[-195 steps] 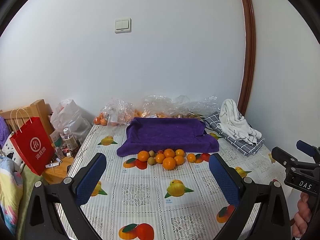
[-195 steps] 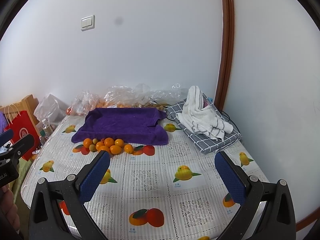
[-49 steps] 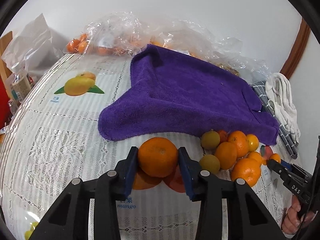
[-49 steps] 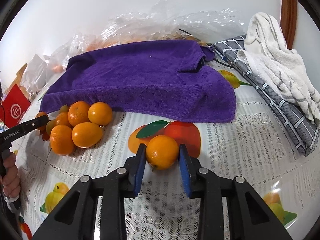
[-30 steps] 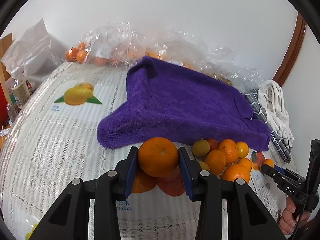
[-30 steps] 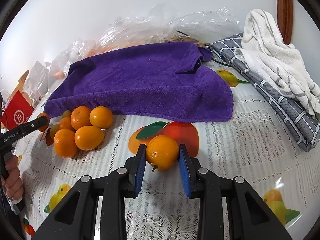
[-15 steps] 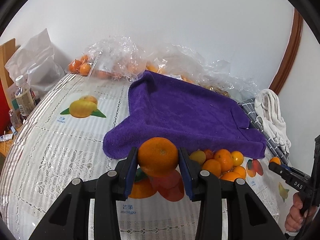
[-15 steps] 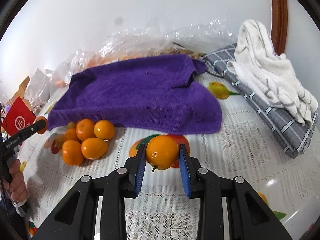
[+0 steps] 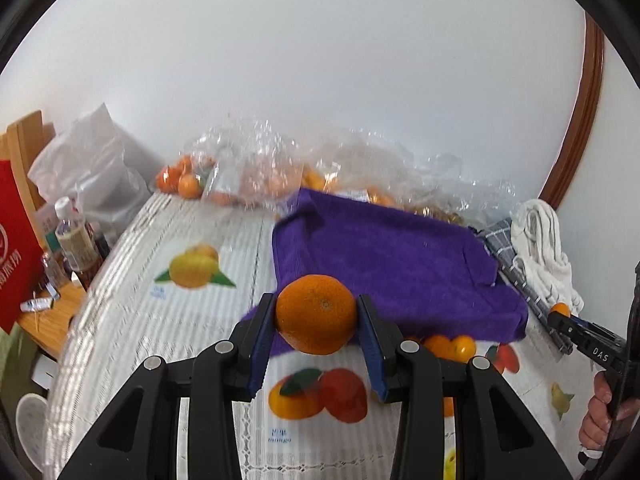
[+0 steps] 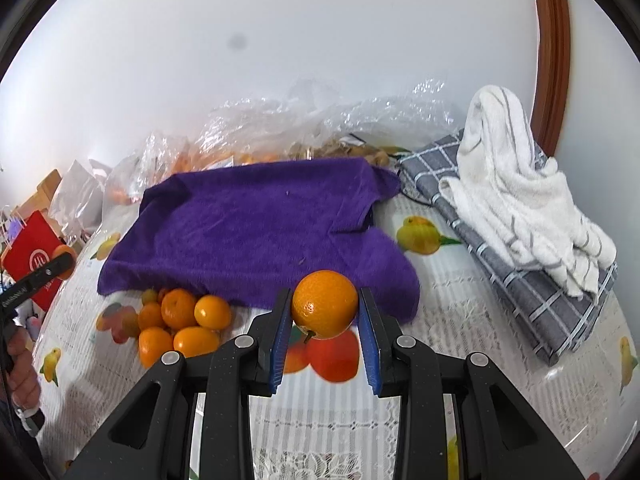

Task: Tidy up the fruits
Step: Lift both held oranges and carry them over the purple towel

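The left tool (image 9: 317,320) is clamped on a large orange (image 9: 316,314), which is held clear above the surface (image 9: 160,320) and pointed downward. The right tool (image 10: 325,316) is pressed shut on a smaller orange (image 10: 325,310), likewise raised off the surface. Each handle is gripped by a hand (image 9: 604,412).

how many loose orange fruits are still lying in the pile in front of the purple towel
5 show clearly in the right wrist view: top, upper right, left, bottom left, bottom right. A small greenish fruit sits behind; more may be hidden under the purple towel.
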A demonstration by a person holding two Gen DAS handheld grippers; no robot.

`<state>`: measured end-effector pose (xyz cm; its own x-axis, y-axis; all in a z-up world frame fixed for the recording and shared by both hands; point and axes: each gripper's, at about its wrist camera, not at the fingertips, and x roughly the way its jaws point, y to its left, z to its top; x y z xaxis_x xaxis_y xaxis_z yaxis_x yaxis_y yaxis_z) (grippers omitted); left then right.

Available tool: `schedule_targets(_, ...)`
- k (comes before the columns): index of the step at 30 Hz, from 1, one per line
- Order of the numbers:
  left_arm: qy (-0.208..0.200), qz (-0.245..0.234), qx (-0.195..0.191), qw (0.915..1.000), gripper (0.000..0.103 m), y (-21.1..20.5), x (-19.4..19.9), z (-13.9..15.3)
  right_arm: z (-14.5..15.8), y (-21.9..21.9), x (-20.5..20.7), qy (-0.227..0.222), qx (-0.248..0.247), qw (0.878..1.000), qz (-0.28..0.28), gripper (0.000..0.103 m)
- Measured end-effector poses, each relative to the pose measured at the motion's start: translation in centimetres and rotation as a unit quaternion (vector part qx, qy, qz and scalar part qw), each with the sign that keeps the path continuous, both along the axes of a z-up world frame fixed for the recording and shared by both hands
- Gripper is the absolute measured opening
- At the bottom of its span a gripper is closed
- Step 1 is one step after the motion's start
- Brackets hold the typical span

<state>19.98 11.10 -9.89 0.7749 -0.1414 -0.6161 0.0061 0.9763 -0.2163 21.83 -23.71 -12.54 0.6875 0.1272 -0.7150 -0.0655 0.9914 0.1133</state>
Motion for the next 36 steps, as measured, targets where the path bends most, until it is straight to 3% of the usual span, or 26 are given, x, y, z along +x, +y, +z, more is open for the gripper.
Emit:
schedule_targets(6, 0.009, 0.014, 0.012, 0.9998, 0.038, -0.3, 1.9, 2.3, 2.3, 0.3, 1.8, -0.019, -0.009, 1.000, 0.002, 0.032)
schedule_targets(15, 0.013, 0.018, 0.000, 0.9997, 0.038, -0.8, 4.6, 4.1, 4.3, 0.5, 5.0, -0.035, -0.006, 0.999, 0.007, 0.032)
schedule_targets(28, 0.002, -0.007, 0.002, 1.0000, 0.038, -3.4, 9.7, 5.4, 2.8, 1.4, 10.5, -0.019, 0.003, 1.000, 0.014, 0.032)
schedule_targets(36, 0.019, 0.003, -0.002, 0.9998, 0.038, -3.3, 13.5, 3.6, 2.0, 1.4, 14.2, -0.006, 0.022, 1.000, 0.008, 0.032)
